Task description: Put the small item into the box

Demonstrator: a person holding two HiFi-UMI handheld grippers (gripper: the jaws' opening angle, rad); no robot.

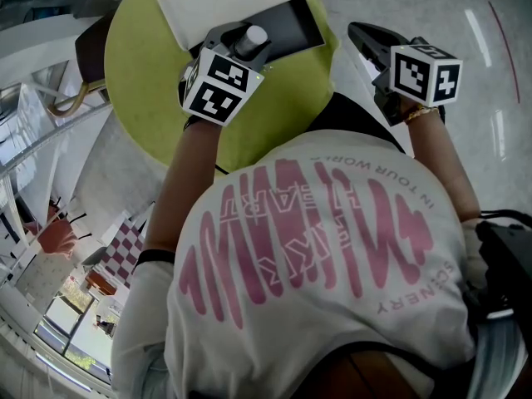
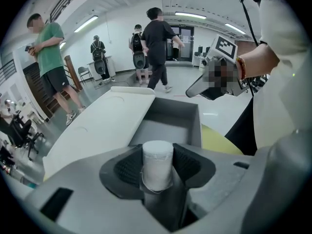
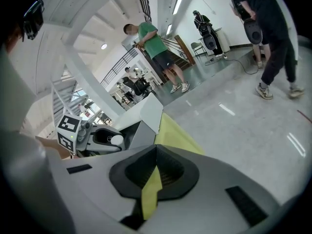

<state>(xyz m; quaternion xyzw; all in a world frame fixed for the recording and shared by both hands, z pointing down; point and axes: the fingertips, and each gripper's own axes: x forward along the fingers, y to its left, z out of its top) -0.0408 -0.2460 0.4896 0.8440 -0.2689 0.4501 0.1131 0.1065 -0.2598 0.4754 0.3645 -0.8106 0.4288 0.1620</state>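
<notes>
White cylinder (image 2: pixel 157 164) is clamped in the left tool (image 1: pixel 248 46), just short of the open grey box (image 2: pixel 171 115) on the yellow-green counter (image 1: pixel 145 69). The right tool (image 3: pixel 156 168) hangs closed and empty off the counter's right edge. People (image 2: pixel 160 45) stand far off.

The left gripper (image 2: pixel 157 177) has a body of smooth, matt grey plastic, and its inner pads (image 2: pixel 127 167) are black with fine ribs. The small cylinder (image 2: pixel 157 160) between them is white and a little rough; whether it is foam or paper, I cannot tell. The box (image 2: pixel 194 126) is smooth matt grey inside, and its lid (image 2: pixel 105 126) is smooth matt white. The table (image 1: pixel 150 81) is an even yellow-green without shine. The floor (image 3: pixel 243 126) is pale and glossy. The shirt (image 1: pixel 332 248) is white cloth with pink print.
</notes>
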